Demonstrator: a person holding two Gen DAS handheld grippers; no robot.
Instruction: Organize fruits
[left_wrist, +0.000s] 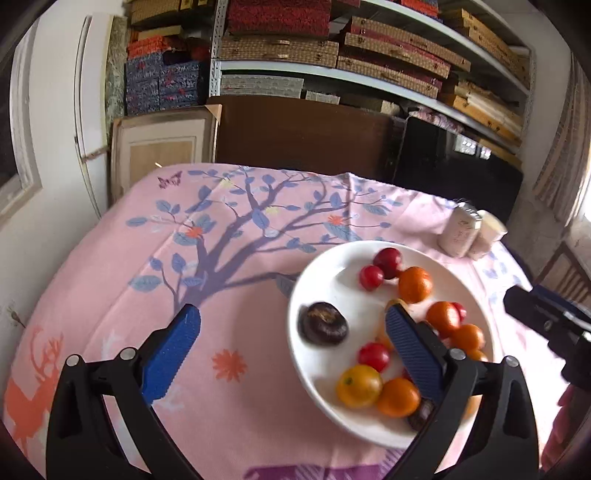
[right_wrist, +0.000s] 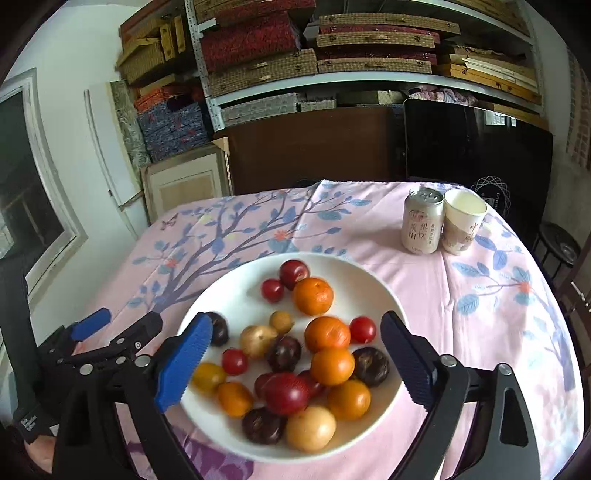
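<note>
A white plate (right_wrist: 373, 280) on the pink tablecloth holds several fruits: oranges (right_wrist: 313, 295), red plums (right_wrist: 286, 392), cherry tomatoes (right_wrist: 272, 290), dark purple fruits (right_wrist: 370, 366) and pale yellow ones (right_wrist: 311, 427). My right gripper (right_wrist: 295, 362) is open and empty, hovering over the plate's near half. My left gripper (left_wrist: 291, 350) is open and empty above the plate's (left_wrist: 332, 266) left edge, its right finger (left_wrist: 413, 354) over the fruit, near a dark purple fruit (left_wrist: 323, 324). The left gripper also shows in the right wrist view (right_wrist: 122, 325), left of the plate.
A drink can (right_wrist: 423, 220) and a paper cup (right_wrist: 463, 220) stand together at the table's far right. Behind the table are dark wooden panels (right_wrist: 310, 147) and shelves of woven boxes (right_wrist: 266, 70). Bare tablecloth (left_wrist: 207, 229) lies left of and beyond the plate.
</note>
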